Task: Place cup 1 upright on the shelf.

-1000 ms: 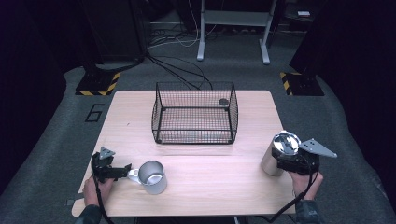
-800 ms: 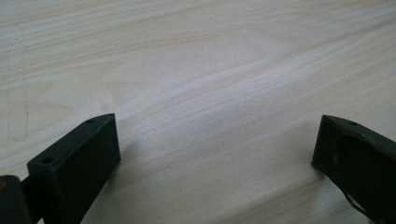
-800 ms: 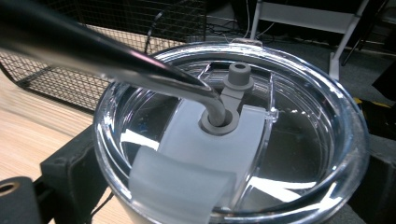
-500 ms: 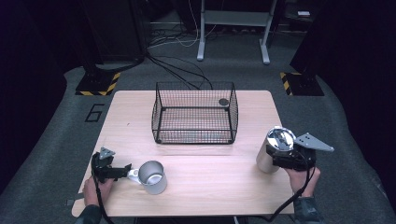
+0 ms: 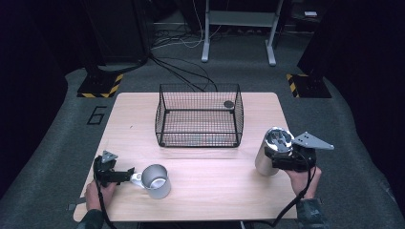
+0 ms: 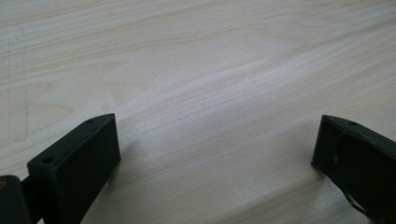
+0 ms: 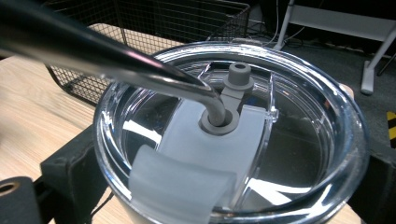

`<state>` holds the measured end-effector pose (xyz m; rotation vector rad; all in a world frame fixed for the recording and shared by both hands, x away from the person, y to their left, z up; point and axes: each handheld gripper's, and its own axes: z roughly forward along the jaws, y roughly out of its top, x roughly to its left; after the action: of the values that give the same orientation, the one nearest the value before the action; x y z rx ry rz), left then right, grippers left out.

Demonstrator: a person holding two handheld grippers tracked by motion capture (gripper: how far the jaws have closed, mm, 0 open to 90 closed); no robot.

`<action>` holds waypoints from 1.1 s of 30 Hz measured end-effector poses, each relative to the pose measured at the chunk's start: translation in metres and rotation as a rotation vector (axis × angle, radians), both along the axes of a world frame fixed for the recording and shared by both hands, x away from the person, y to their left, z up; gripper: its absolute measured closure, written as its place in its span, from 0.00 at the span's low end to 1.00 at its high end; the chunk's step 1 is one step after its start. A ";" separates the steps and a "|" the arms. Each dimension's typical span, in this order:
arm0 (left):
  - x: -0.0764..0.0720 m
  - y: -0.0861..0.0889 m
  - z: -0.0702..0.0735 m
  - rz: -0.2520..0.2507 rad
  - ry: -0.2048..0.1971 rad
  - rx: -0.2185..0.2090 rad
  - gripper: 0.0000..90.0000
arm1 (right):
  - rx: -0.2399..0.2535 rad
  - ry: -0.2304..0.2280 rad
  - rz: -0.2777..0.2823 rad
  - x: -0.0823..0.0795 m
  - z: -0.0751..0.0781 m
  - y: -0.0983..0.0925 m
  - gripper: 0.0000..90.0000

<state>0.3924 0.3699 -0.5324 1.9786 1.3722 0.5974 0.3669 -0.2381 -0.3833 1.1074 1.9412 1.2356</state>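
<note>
Our right gripper [image 5: 281,160] was clamped around the steel tumbler [image 5: 271,151], its jaws pressing either side of the body just under the clear lid [image 7: 233,135], with a bent metal straw [image 7: 107,56] passing through the lid's grey grommet. We held the tumbler tilted at the table's right side, just off the near right corner of the wire basket [image 5: 199,116]. Our left gripper [image 5: 125,175] stood with its jaws wide apart and nothing but bare wood between them in the left gripper view, though from above it lay right beside the handle of the steel mug [image 5: 155,181] on the near left of the table [image 5: 210,191]. We judged the main risk to be the tumbler slipping (smooth steel, a tilted hold, weight high above the jaws), which could let it knock against the basket rim or topple on the wood; the straw could also snag on the mesh. We counted one tumbler, one mug, one basket, and one small dark disc [image 5: 229,103] at the basket's far right corner.
</note>
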 end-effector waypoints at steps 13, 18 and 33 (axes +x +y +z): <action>0.000 0.000 0.000 0.000 0.000 0.000 0.00 | 0.005 0.009 0.052 0.007 0.004 0.016 0.04; 0.000 0.000 0.000 0.000 0.000 0.000 0.00 | 0.002 0.007 0.088 0.010 0.007 0.026 0.04; 0.000 0.000 0.000 0.001 0.000 0.000 0.00 | 0.010 0.008 0.154 0.019 0.022 0.051 0.04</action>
<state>0.3923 0.3699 -0.5325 1.9781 1.3732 0.5972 0.3854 -0.1869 -0.3609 0.9843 2.0605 1.3236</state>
